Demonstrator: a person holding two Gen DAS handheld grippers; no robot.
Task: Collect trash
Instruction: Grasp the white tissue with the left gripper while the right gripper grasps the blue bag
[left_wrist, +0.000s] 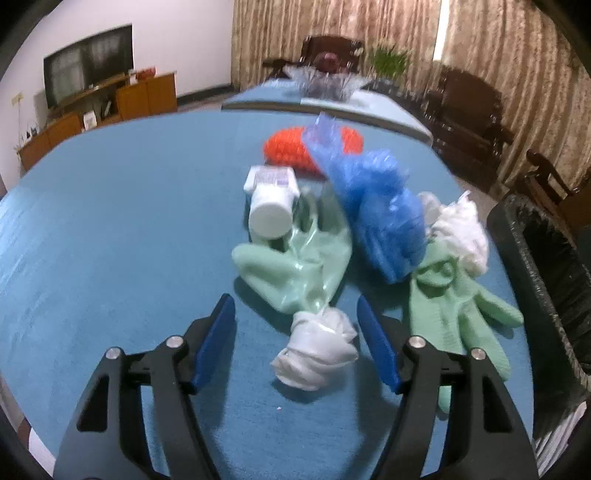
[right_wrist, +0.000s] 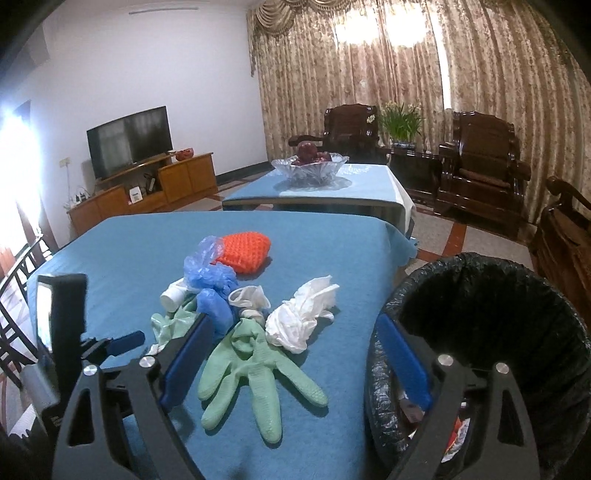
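Left gripper (left_wrist: 295, 343) angled down over the blue table (left_wrist: 110, 240), jaws apart around a white knotted bag (left_wrist: 316, 354), not pinching. Right gripper (right_wrist: 295, 358) wide, empty, above a green glove (right_wrist: 251, 369). Black-lined trash bin (right_wrist: 480, 295) holds some scraps.

trash bin (right_wrist: 480, 332) cut off at right edge, bottle label (left_wrist: 273, 176) blurred

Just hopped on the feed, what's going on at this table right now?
A person with a gripper in each hand is clearing litter off the blue table into the black-lined bin beside it. The left gripper is open around a crumpled white wad, not yet gripping. The right gripper is open and empty above a green glove. A white bottle, blue plastic bag and orange sponge still wait.
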